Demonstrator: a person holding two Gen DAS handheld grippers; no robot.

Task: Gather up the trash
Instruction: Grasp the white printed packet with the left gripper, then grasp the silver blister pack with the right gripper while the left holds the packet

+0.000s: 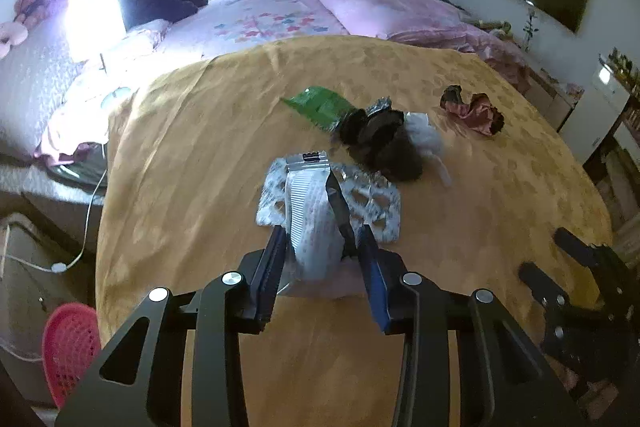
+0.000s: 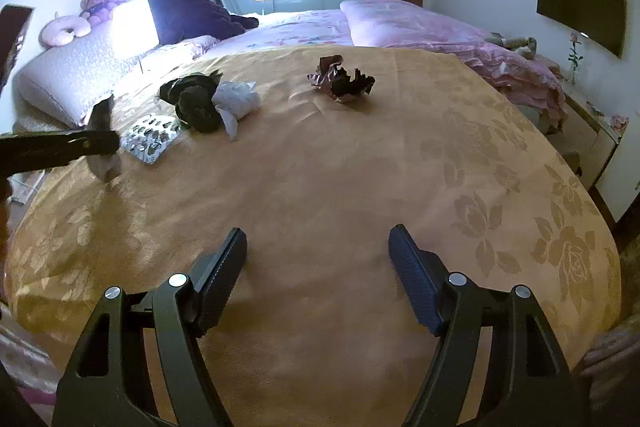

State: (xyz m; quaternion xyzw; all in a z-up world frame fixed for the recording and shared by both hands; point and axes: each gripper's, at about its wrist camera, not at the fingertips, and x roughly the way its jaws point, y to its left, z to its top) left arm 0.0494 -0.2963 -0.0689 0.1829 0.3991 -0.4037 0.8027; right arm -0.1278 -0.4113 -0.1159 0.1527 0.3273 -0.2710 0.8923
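Observation:
My left gripper [image 1: 322, 233] is shut on a white and silver snack wrapper [image 1: 310, 223] and holds it above the yellow tablecloth [image 1: 180, 147]. Under it lies a silver patterned wrapper [image 1: 374, 205], which also shows in the right wrist view [image 2: 150, 139]. Beyond it lie a green wrapper [image 1: 320, 105], a dark crumpled wrapper [image 1: 382, 143] with white tissue [image 1: 424, 133], and a crumpled pink and brown wrapper [image 1: 474, 109]. My right gripper [image 2: 318, 259] is open and empty over the near part of the table; the pink and brown wrapper [image 2: 342, 79] lies far ahead of it.
A red mesh basket [image 1: 70, 343] stands on the floor at the table's left. A pink bed [image 2: 400, 23] lies behind the table, with a lit lamp [image 1: 96, 17] at the left. A dark screen [image 2: 580, 7] hangs on the right wall.

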